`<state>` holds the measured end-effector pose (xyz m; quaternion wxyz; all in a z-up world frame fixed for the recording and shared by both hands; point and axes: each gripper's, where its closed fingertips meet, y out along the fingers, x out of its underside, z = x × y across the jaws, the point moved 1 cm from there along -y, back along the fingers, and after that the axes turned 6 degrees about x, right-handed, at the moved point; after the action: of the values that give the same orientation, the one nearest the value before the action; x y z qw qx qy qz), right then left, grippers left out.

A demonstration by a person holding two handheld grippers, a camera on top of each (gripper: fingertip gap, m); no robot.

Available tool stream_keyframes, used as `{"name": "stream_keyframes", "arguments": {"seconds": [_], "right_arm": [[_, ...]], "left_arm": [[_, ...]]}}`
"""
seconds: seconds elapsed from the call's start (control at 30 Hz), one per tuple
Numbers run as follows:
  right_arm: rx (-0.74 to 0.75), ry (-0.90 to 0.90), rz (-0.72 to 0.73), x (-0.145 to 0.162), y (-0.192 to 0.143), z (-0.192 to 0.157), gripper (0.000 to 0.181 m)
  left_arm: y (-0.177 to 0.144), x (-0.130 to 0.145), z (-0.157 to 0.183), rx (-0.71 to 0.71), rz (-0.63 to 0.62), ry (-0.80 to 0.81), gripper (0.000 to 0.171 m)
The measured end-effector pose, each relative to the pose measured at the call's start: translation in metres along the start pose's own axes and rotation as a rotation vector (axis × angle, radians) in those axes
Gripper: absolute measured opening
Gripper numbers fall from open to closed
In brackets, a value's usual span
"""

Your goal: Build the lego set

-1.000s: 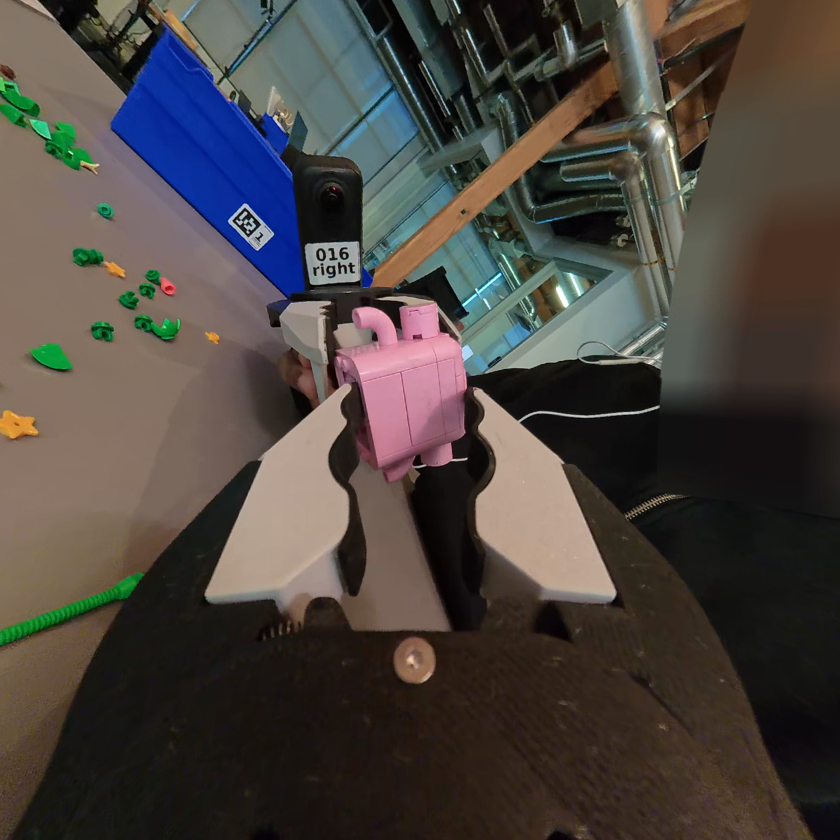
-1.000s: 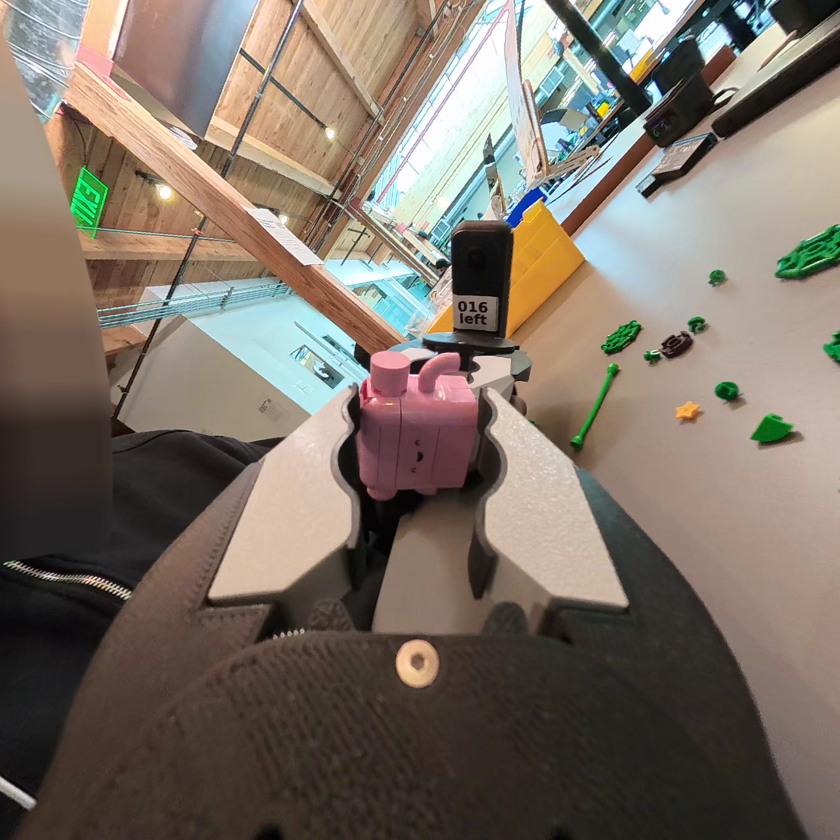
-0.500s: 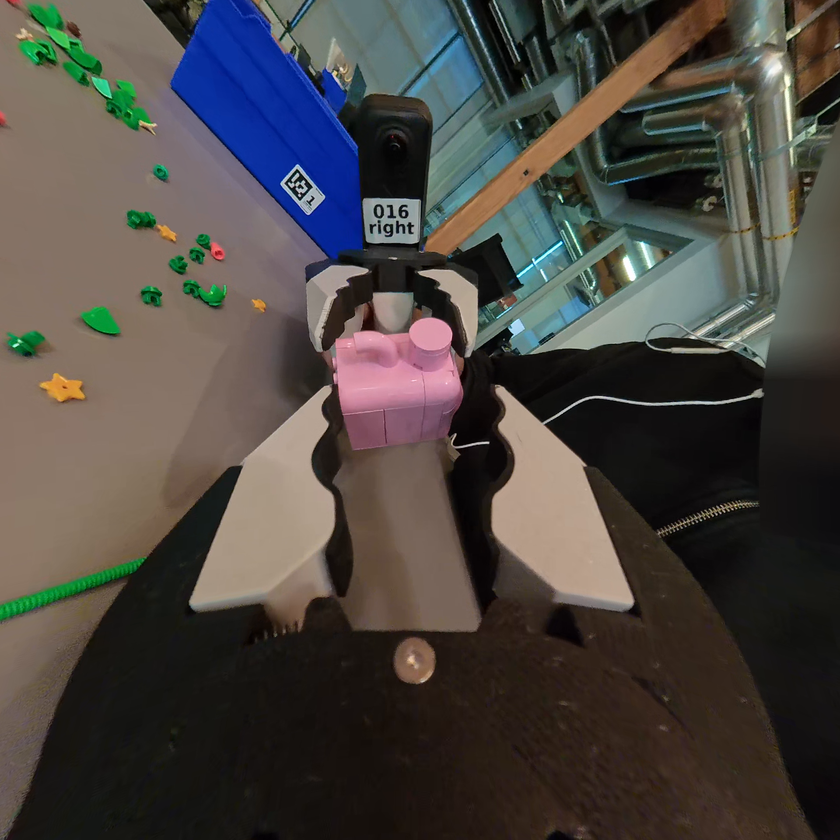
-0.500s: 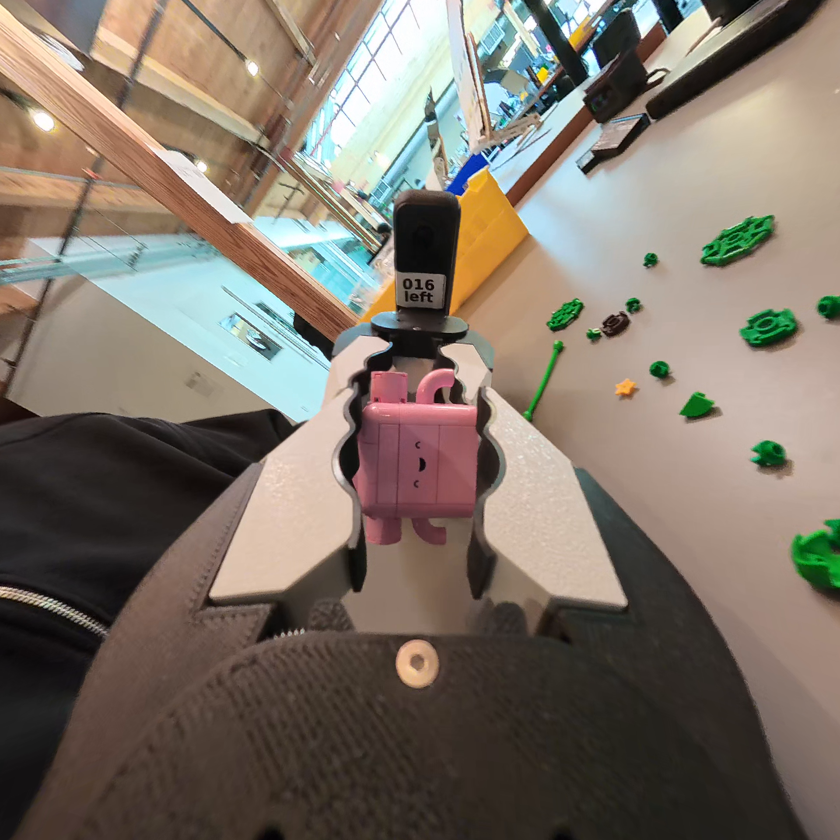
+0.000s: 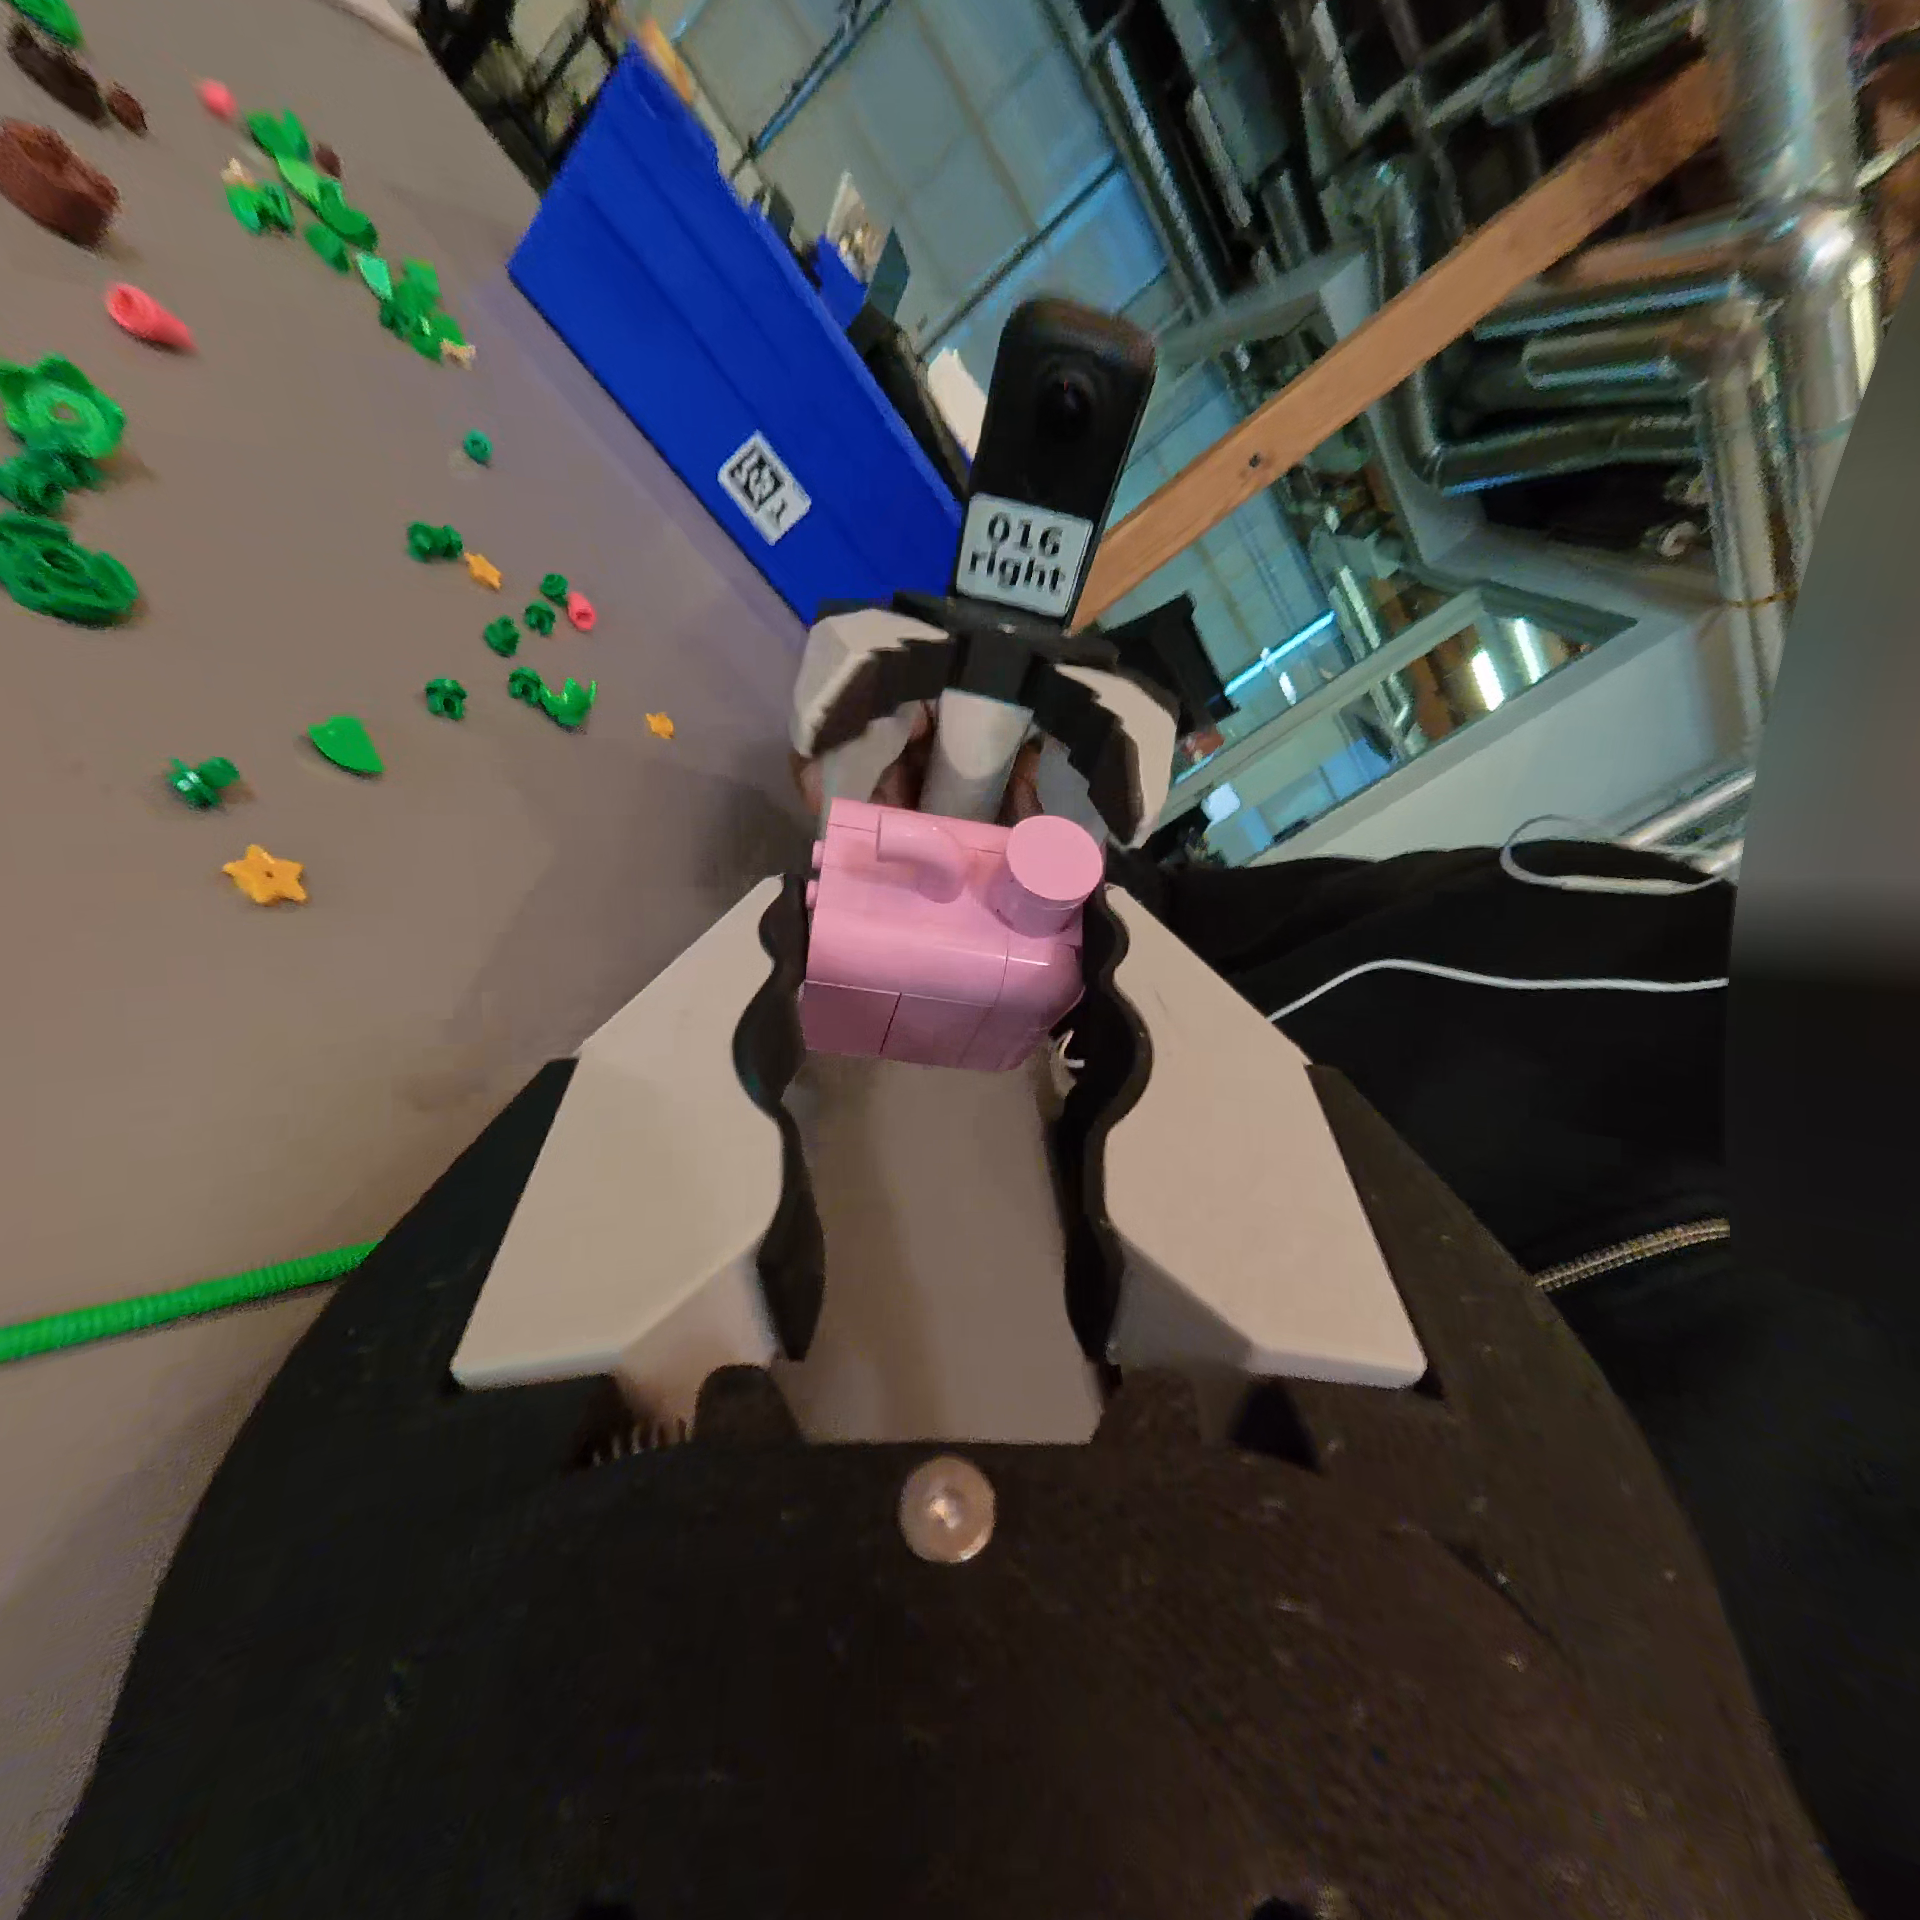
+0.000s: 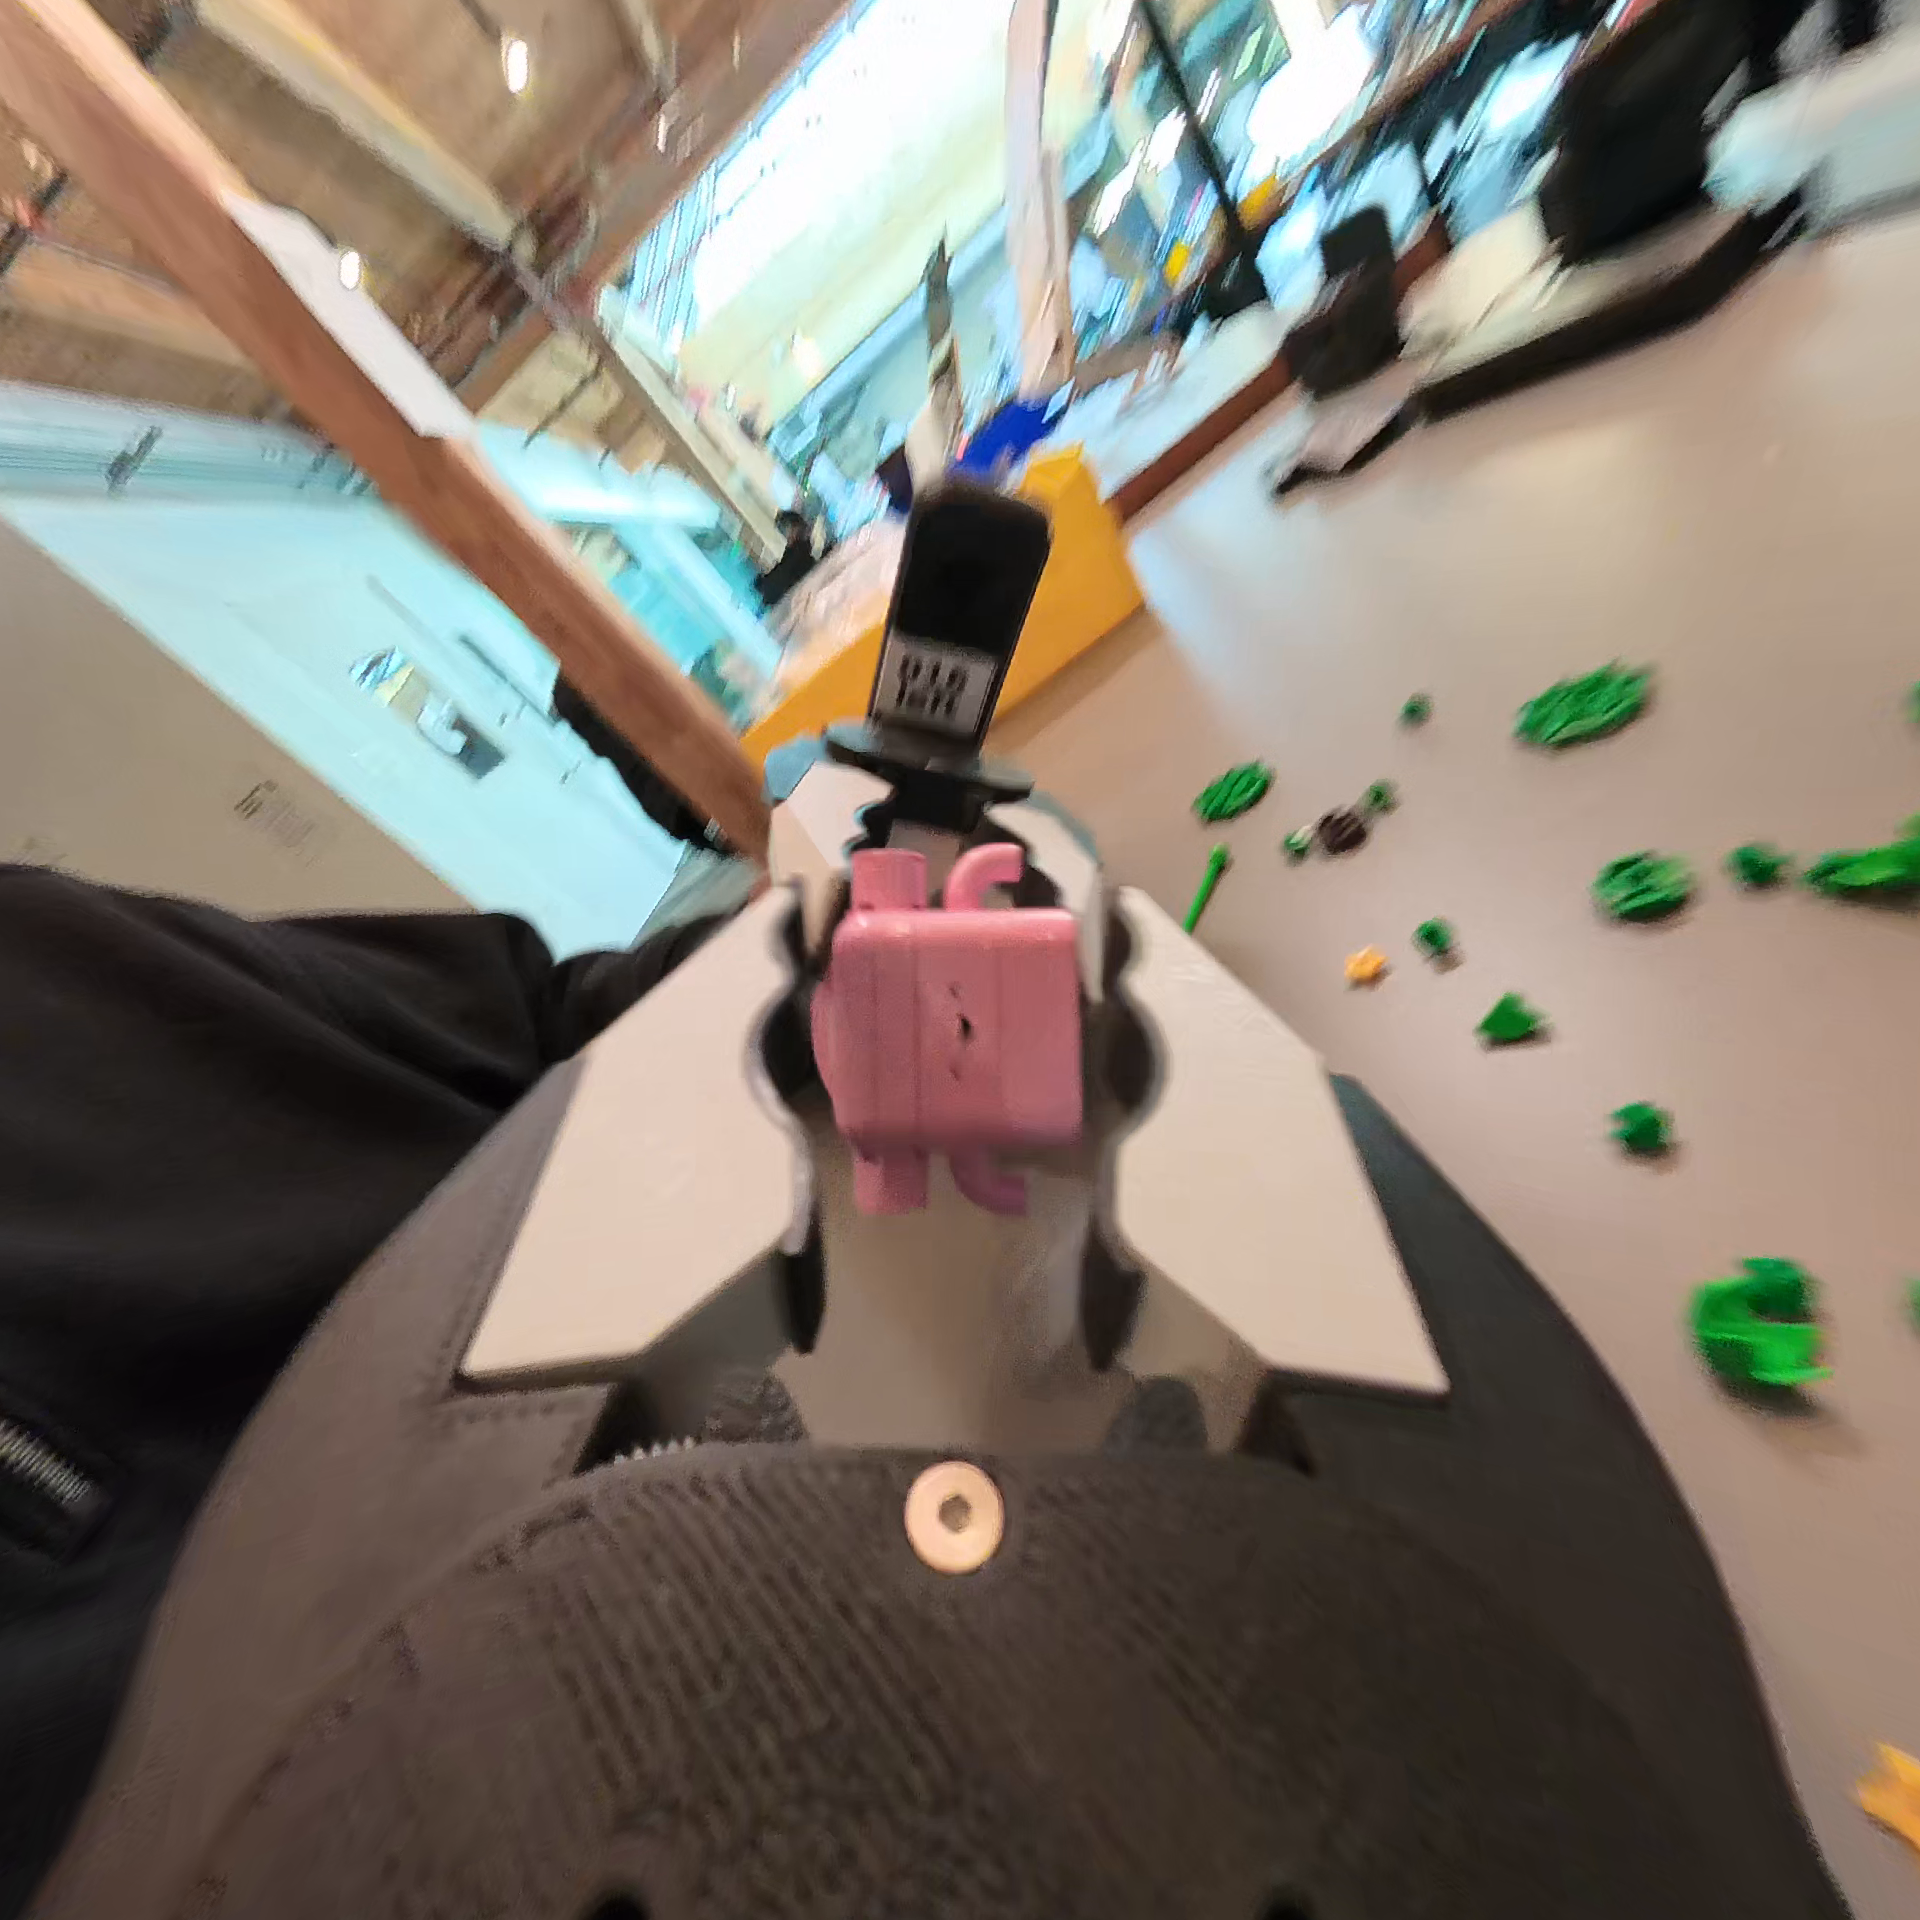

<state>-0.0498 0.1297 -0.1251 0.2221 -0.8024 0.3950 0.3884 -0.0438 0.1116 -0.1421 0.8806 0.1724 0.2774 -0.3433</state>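
Pink lego block [image 5: 940, 961] now tilted flatter.

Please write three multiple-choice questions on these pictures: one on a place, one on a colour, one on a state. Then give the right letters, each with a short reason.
1. Where do the loose green pieces lie?
A in a blue bin; B scattered on the grey table; C in a yellow bin.
2. What colour is the held lego piece?
A pink; B yellow; C brown.
3. How do the jaws of the left gripper stand?
A wide open, empty; B closed on the lego piece; C out of view.

Answers: 1 B, they dot the table top. 2 A, it shows pink in both views. 3 B, both jaws touch its sides.
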Motion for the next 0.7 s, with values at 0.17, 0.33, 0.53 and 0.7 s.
{"name": "stream_keyframes", "arguments": {"seconds": [0.17, 0.33, 0.53, 0.7], "right_arm": [[-0.002, -0.061, 0.043, -0.007, -0.002, -0.007, 0.085], [-0.023, -0.215, -0.012, 0.010, 0.009, -0.027, 0.063], [-0.051, -0.227, -0.006, 0.004, 0.001, -0.030, 0.053], [-0.067, -0.215, -0.035, 0.002, -0.004, -0.030, 0.052]], "left_arm": [[-0.017, -0.030, 0.024, 0.086, 0.178, 0.128, 0.047], [-0.011, -0.030, 0.038, 0.109, 0.187, 0.228, 0.047], [-0.005, -0.028, 0.041, 0.159, 0.179, 0.219, 0.048], [-0.009, -0.027, 0.039, 0.115, 0.148, 0.266, 0.062]]}}
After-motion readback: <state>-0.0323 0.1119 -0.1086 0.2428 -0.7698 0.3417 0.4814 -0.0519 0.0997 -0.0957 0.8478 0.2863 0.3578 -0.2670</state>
